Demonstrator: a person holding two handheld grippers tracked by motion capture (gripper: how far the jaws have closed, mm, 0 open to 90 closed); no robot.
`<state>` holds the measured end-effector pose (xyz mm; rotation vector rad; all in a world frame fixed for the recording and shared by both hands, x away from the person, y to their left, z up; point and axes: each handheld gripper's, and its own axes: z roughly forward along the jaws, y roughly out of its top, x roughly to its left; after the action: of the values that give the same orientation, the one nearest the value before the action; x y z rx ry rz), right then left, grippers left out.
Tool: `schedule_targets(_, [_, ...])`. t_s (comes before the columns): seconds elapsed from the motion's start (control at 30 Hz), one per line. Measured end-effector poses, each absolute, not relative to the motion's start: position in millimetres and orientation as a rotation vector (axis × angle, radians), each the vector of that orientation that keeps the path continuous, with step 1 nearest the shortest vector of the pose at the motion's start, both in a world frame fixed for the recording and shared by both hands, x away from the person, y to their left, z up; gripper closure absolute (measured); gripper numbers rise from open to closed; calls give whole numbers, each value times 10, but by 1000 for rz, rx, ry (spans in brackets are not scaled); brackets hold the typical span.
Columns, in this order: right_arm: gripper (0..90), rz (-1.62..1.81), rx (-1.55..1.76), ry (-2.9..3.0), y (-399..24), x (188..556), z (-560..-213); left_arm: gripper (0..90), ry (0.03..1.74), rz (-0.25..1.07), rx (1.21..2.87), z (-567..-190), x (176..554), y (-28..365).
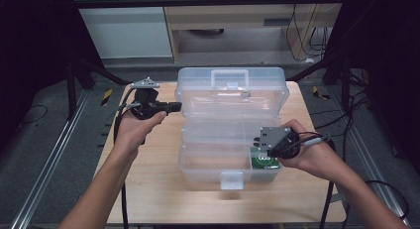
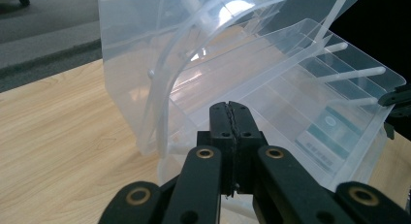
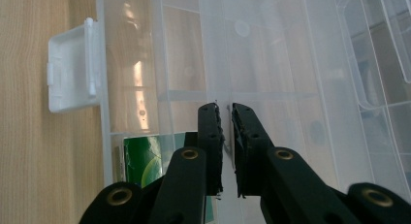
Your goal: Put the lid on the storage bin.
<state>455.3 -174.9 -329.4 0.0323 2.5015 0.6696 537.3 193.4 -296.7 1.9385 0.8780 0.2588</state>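
Note:
A clear plastic toolbox (image 1: 213, 167) stands open on the wooden table, its lid (image 1: 230, 92) tipped up at the back and its clear inner tray (image 1: 218, 132) raised. My left gripper (image 1: 177, 107) is shut with nothing between its pads, tips by the lid's left edge; in the left gripper view the gripper (image 2: 234, 112) is just in front of the tray (image 2: 291, 83). My right gripper (image 1: 257, 140) is at the tray's right end, its jaws closed on a thin clear wall (image 3: 226, 64) of the tray (image 3: 291, 64). A green packet (image 1: 265, 162) (image 3: 143, 161) lies in the box's front right compartment.
The box's white latch (image 1: 232, 180) (image 3: 72, 71) hangs at its front edge. Bare wooden table (image 1: 148, 189) lies left of and in front of the box. Beyond the table's far edge are a dark floor, metal frame legs and cables (image 1: 302, 35).

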Motion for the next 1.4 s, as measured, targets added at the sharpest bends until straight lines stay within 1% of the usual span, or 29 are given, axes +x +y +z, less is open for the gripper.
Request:
schedule_targets(0.53, [827,657,27,2513,-1741,4535,-3306,897,893,241,1922,-2957,5369,1963])
schedule_targets(1.07, [815,669,48,2529,-1748,4481,-3360,897,885,225,1923,-3030,5240,1952])
schedule_targets(1.1, [792,681,68,2532,-1750,4476,-3367,897,881,226,1927,-3049,5216,1956])
schedule_targets(1.17, [785,691,74,2532,-1755,4475,-3366,896,874,224,1934,-3057,5206,1963])
schedule_targets(1.2, [755,722,106,2528,-1770,4460,-3364,896,876,222,1930,-3068,5194,1961])
schedule_targets(1.23, [755,722,106,2528,-1770,4460,-3364,896,874,223,1931,-3076,5184,1965])
schedule_targets(1.4, [638,844,245,2477,-1888,4405,-3312,893,860,223,1924,-3128,5115,1976])
